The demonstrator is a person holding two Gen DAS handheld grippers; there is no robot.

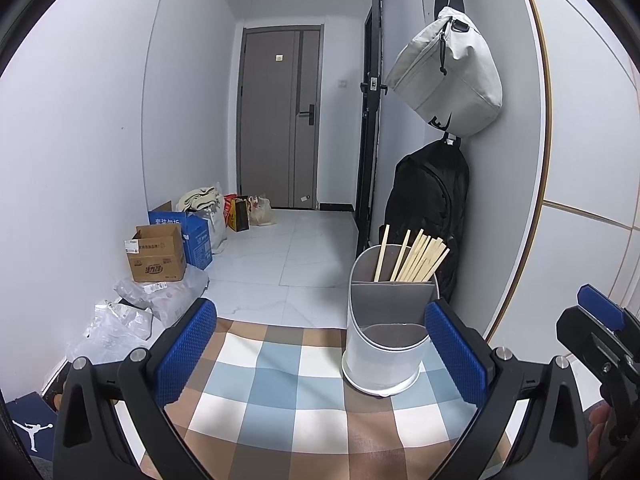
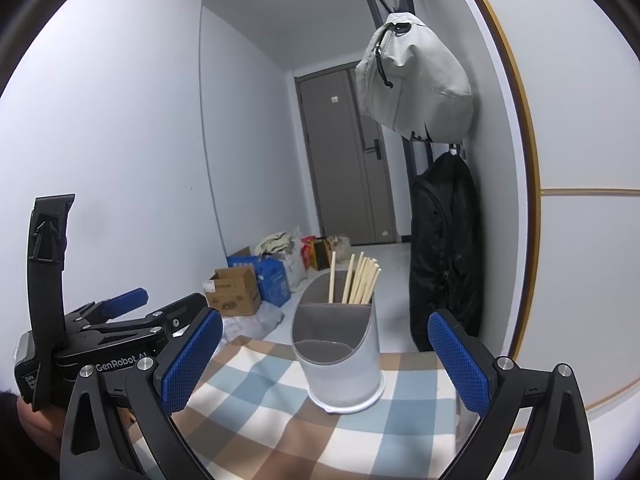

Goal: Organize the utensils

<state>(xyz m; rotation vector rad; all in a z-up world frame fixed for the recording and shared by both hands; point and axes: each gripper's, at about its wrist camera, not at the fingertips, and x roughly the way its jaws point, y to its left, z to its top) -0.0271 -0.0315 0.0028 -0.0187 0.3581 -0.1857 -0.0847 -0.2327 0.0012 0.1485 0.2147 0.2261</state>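
A white utensil holder (image 1: 384, 344) (image 2: 340, 364) with a grey divided insert stands on the checked tablecloth (image 1: 280, 400) (image 2: 280, 420). Several wooden chopsticks (image 1: 416, 258) (image 2: 358, 280) lean in its back compartment; the front compartment looks empty. My left gripper (image 1: 320, 352) is open, with nothing between its blue pads, and the holder sits just inside its right finger. My right gripper (image 2: 326, 360) is open too, the holder standing between and beyond its fingers. Each gripper shows at the edge of the other's view: the right gripper (image 1: 600, 320), the left gripper (image 2: 128, 312).
The table's far edge drops to a tiled floor. Cardboard boxes (image 1: 158, 254) and bags (image 1: 132, 308) lie along the left wall. A black backpack (image 1: 428, 208) and a grey bag (image 1: 448, 76) hang on the right wall close behind the holder. A grey door (image 1: 280, 120) closes the hallway.
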